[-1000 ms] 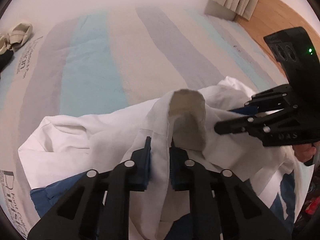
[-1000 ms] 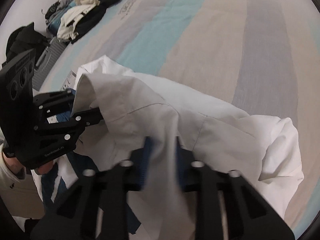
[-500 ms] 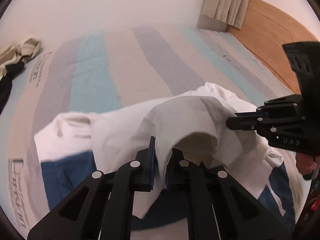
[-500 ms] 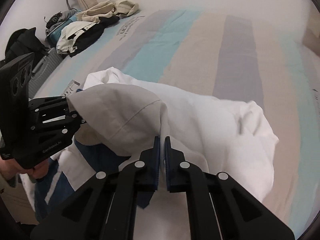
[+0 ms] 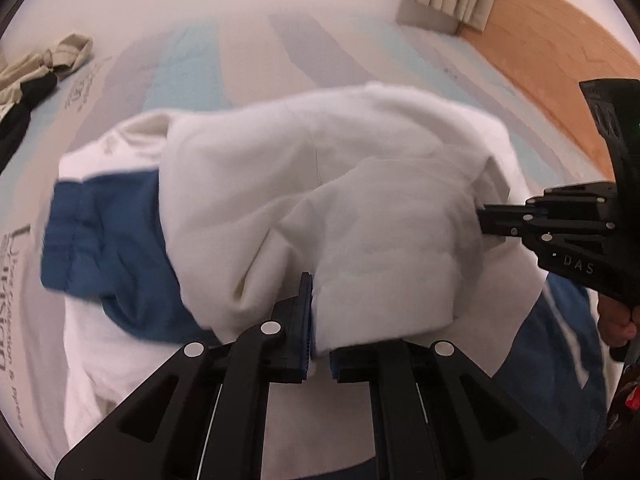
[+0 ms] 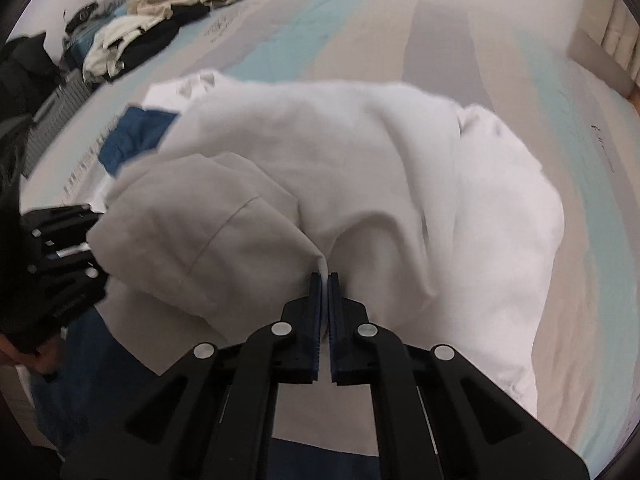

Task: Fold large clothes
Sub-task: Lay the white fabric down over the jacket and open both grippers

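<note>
Both claws carry the white garment across the bed toward its far edge, so the fold now drapes over the blue panel. The right claw has just been closing and now pinches the cloth; the left claw has also tightened on it.
</note>
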